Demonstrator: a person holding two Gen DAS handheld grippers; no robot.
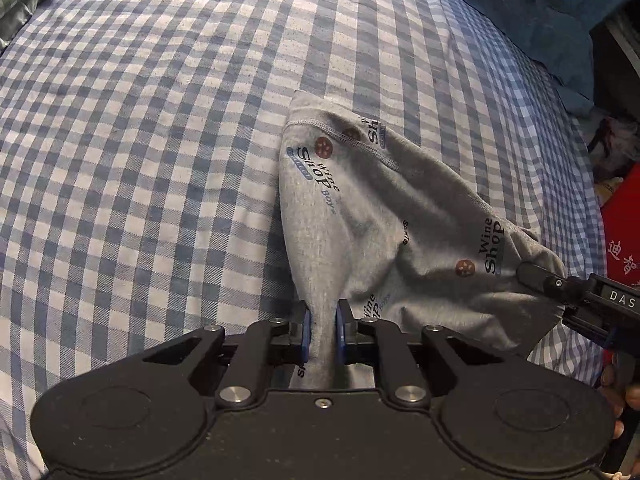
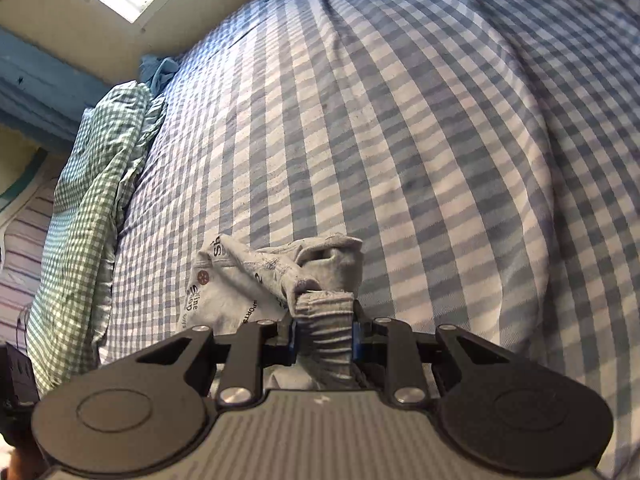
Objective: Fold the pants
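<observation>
Checked bedsheet [image 1: 160,160] under grey pants [image 1: 380,208], left hand-held gripper [image 1: 322,334] and right hand-held gripper [image 2: 323,336] both clamped on them

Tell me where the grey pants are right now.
The grey pants hang bunched between both grippers over the blue checked bed sheet: the left gripper pinches one part, and the right gripper clamps the ribbed band at their right edge.

You've got loads of open bed [image 1: 140,140] left of the pants [image 1: 384,216]; teal blanket [image 1: 532,12] and green quilt [image 2: 84,216] crowd the edges.
</observation>
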